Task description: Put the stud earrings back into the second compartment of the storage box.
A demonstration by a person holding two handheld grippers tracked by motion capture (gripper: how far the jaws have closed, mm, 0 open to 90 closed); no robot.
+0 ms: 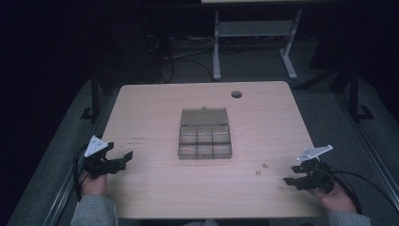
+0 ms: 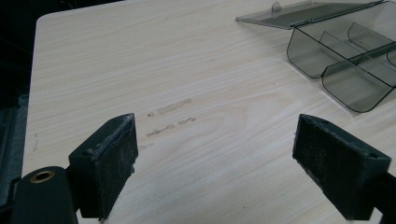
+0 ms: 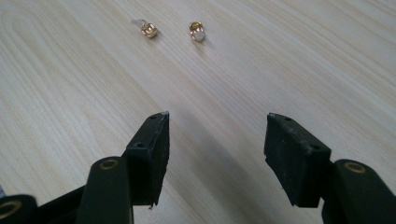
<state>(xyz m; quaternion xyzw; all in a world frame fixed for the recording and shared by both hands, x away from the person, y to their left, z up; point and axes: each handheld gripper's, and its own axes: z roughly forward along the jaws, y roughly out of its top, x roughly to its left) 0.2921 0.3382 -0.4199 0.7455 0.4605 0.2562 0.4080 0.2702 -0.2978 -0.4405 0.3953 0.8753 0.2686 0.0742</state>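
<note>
While both tongs gape empty, two gold earrings [image 3: 149, 31] lie just ahead of right tongs [image 3: 215, 140].

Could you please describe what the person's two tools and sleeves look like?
Both the left tool and right tool are black, with two blocky jaws faced in dark rough pads, a grey three-cornered plate on top and a trailing black cable. The sleeves are grey.

A wooden table [image 1: 150, 197] bears a compartment box [image 1: 205, 139] and two gold earrings [image 3: 149, 31].
</note>
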